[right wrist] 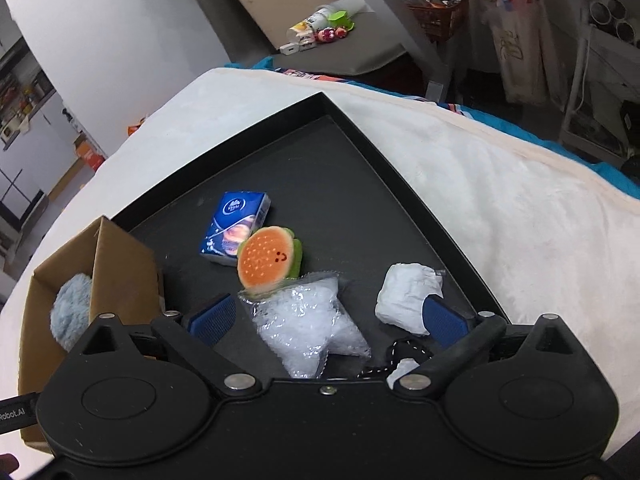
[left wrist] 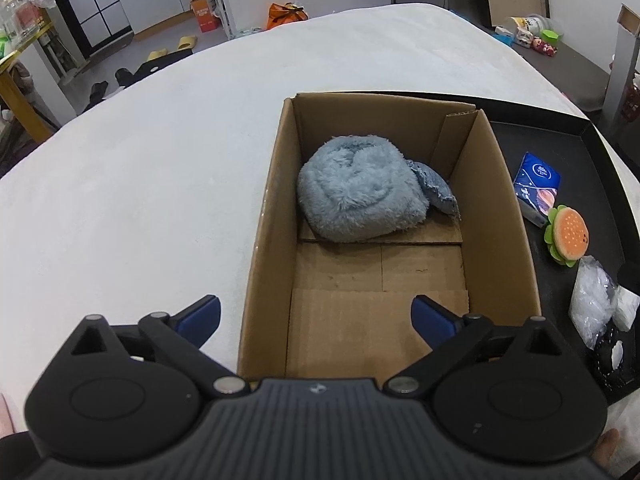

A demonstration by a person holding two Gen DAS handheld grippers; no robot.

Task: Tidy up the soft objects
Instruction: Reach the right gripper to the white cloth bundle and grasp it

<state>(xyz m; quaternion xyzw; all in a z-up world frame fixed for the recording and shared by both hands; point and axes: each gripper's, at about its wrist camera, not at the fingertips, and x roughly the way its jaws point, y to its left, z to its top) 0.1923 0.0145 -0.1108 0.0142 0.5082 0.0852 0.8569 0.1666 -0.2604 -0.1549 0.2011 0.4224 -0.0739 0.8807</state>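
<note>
- left wrist view: the left gripper (left wrist: 316, 312) hangs over the near end of an open cardboard box (left wrist: 496, 216), its blue fingers (left wrist: 202, 314) spread wide with nothing between them.
- a fluffy light-blue plush (left wrist: 360, 192) lies at the far end of the box floor, with a bit of blue cloth (left wrist: 438, 192) against its right side.
- the box stands on a white blanket (left wrist: 140, 180); just right of it sits a black tray (left wrist: 592, 184) holding a blue tissue pack (left wrist: 536, 184), a burger plush (left wrist: 568, 236) and a clear plastic bag (left wrist: 592, 300).
- right wrist view: the right gripper (right wrist: 328, 320) hovers over the tray (right wrist: 400, 168), fingers (right wrist: 444, 320) wide apart and gripping nothing.
- the clear plastic bag (right wrist: 312, 328) lies between them; a white crumpled wad (right wrist: 408, 296) sits just by the right finger.
- the burger plush (right wrist: 266, 258) leans on the tissue pack (right wrist: 234, 224), touching the bag's far edge.
- at left, the box (right wrist: 120, 280) shows the blue plush (right wrist: 70, 316) inside.
</note>
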